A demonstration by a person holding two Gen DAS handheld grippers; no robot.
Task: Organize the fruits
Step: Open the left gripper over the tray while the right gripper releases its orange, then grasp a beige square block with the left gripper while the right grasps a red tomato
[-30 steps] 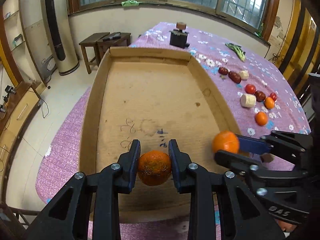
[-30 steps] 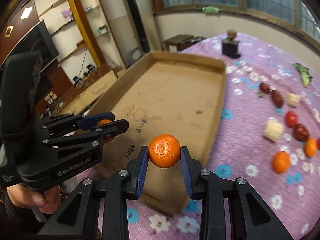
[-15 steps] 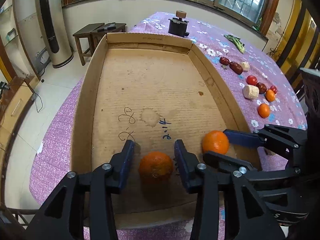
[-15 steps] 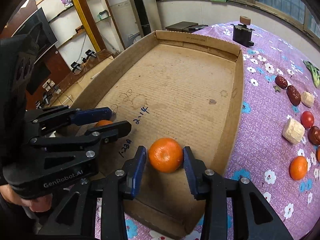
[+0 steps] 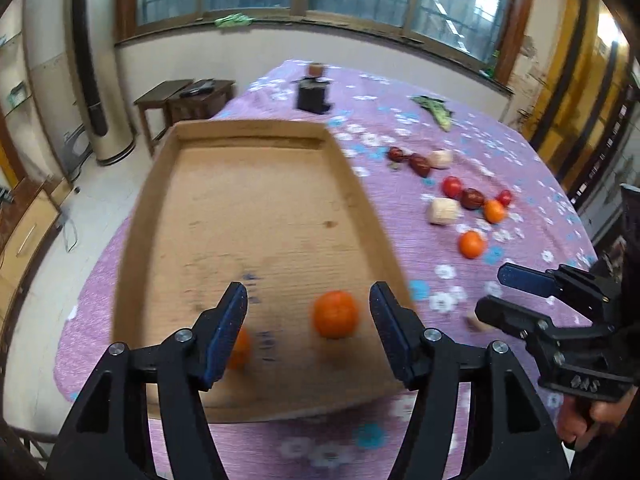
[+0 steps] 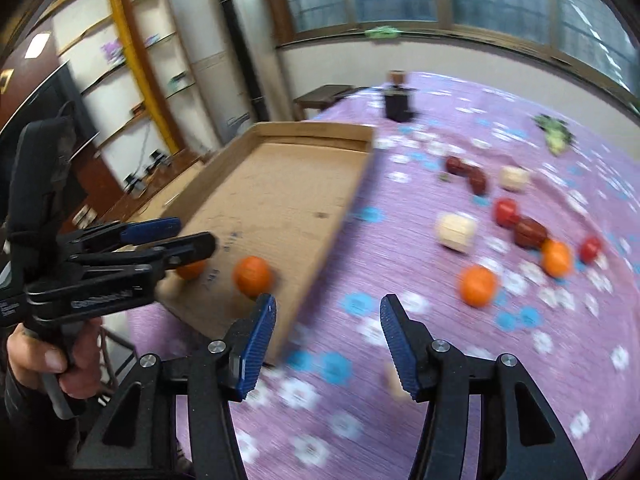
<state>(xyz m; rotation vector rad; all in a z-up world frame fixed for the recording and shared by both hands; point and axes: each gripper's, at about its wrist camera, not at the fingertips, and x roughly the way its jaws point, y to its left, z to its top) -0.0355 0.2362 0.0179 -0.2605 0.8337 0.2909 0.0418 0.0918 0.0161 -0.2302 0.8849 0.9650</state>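
Observation:
Two oranges lie in the cardboard tray (image 5: 136, 220) near its front edge: one (image 5: 335, 314) between my left fingers' line of sight, the other (image 5: 239, 348) half hidden behind my left finger. My left gripper (image 5: 308, 336) is open and empty above them. My right gripper (image 6: 327, 344) is open and empty over the purple cloth, right of the tray (image 6: 320, 276). Both oranges show in the right wrist view (image 6: 253, 275) (image 6: 191, 269). More fruit lies on the cloth: two oranges (image 6: 478, 286) (image 6: 556, 258), red tomatoes (image 6: 506, 212), dark dates (image 6: 530, 232).
Pale chunks (image 6: 456, 232) (image 6: 514, 178) lie among the fruit. A green vegetable (image 6: 554, 134) and a dark box-like object (image 6: 398, 106) sit at the far end of the table. A small pale piece (image 6: 394, 380) lies between my right fingers.
Both grippers opened and let their oranges go into the tray. Both then pulled back and swung right; the right gripper now hangs over the cloth.

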